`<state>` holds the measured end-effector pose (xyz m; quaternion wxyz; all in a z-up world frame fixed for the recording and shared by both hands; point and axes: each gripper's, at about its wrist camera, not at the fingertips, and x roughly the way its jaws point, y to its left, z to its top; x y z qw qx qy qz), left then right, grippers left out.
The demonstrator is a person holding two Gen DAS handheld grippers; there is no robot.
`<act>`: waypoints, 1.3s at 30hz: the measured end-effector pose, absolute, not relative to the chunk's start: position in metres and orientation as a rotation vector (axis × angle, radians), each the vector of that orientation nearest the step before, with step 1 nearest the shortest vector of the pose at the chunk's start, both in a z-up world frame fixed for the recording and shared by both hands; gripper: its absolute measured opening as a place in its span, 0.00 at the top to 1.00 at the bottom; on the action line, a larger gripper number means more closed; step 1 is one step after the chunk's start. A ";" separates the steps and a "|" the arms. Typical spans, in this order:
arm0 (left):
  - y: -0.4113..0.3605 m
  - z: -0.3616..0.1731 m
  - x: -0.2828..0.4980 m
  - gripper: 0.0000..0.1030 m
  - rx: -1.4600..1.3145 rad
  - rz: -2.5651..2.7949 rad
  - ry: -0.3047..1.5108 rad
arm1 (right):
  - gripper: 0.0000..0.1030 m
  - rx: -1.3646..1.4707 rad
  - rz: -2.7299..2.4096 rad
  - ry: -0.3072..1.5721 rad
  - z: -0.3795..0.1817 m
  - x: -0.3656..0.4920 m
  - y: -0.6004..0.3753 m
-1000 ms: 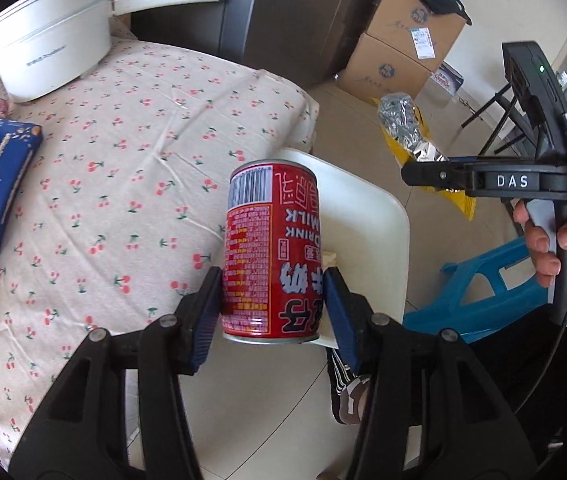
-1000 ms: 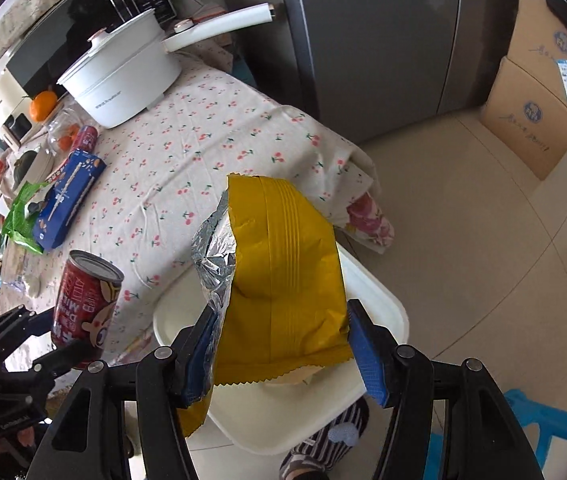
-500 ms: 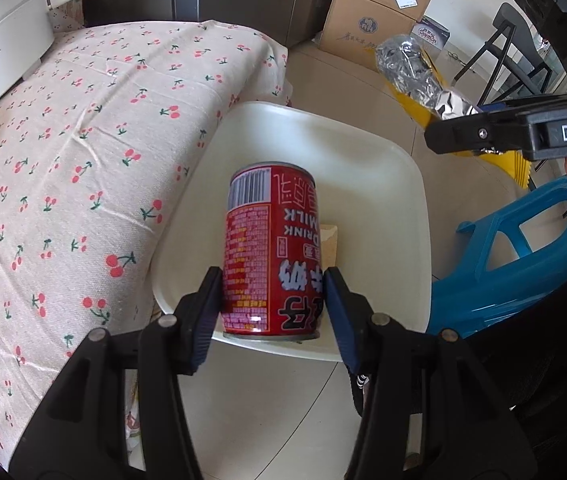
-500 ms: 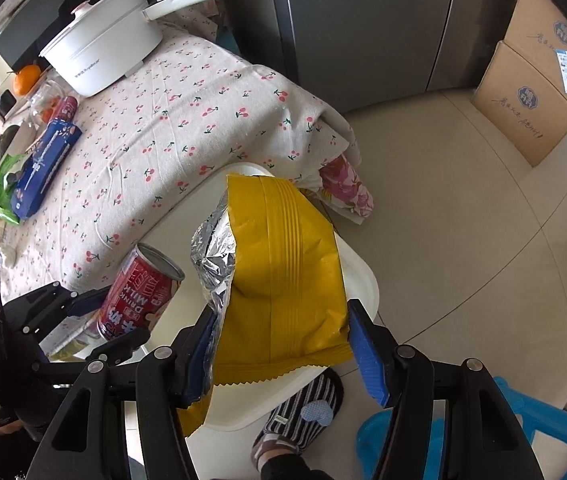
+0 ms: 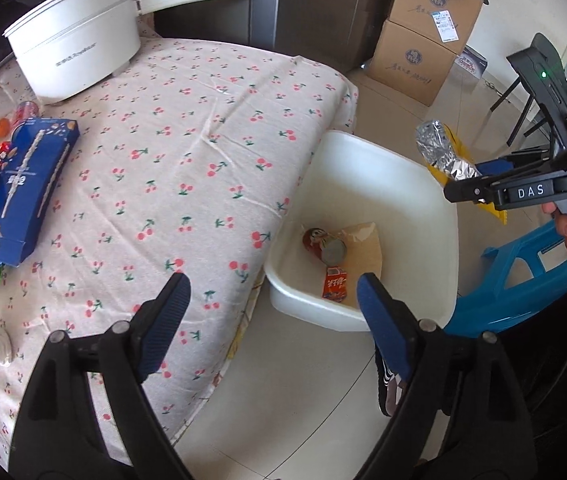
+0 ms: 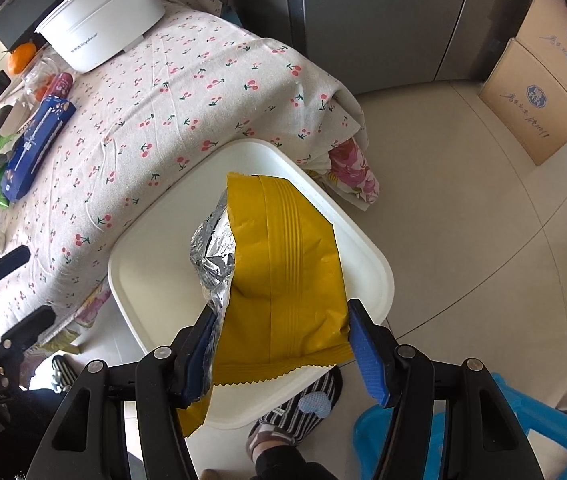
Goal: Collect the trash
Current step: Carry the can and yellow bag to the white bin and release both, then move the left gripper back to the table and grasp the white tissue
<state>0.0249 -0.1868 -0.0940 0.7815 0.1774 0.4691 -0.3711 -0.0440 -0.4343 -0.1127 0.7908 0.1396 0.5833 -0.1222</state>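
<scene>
Left to right: the blue box [image 5: 23,192] and white pot [image 5: 79,46] are seen on the counter [image 5: 203,140]. The left gripper [image 5: 271,304] has jaws that have just been opening, nothing between them. Only its view shows the red can [image 5: 321,242] lying in the white bin [image 5: 411,208], by a red carton and brown paper. "DAS" is readable on the right gripper [image 6: 281,344], clamped on the yellow bag [image 6: 283,272] above the bin.
</scene>
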 end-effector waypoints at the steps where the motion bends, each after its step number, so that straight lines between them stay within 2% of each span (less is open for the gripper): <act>1: -0.180 -0.092 0.027 0.17 0.379 -0.787 1.013 | 0.38 0.298 -0.263 1.262 -0.114 -0.042 -0.433; 6: -0.147 -0.080 0.035 0.07 0.339 -0.711 0.991 | 0.35 0.303 -0.263 1.273 -0.115 -0.036 -0.426; 7: -0.141 -0.078 0.037 0.06 0.327 -0.696 0.988 | 0.34 0.314 -0.262 1.275 -0.115 -0.035 -0.425; 9: -0.130 -0.074 0.042 0.05 0.304 -0.674 0.991 | 0.22 0.340 -0.261 1.271 -0.113 -0.032 -0.423; 11: -0.119 -0.070 0.047 0.05 0.287 -0.650 0.991 | 0.19 0.346 -0.267 1.265 -0.111 -0.028 -0.419; 25: -0.026 -0.052 0.093 0.04 0.135 -0.432 0.999 | 0.19 0.237 -0.178 1.217 -0.089 0.011 -0.357; 31: 0.018 -0.071 0.120 0.04 0.001 -0.335 1.092 | 0.19 0.196 -0.124 1.206 -0.084 0.033 -0.327; 37: 0.029 -0.095 0.136 0.04 -0.026 -0.282 1.134 | 0.19 0.161 -0.089 1.206 -0.084 0.051 -0.305; 39: 0.029 -0.101 0.141 0.10 -0.050 -0.270 1.136 | 0.19 0.146 -0.083 1.210 -0.086 0.055 -0.298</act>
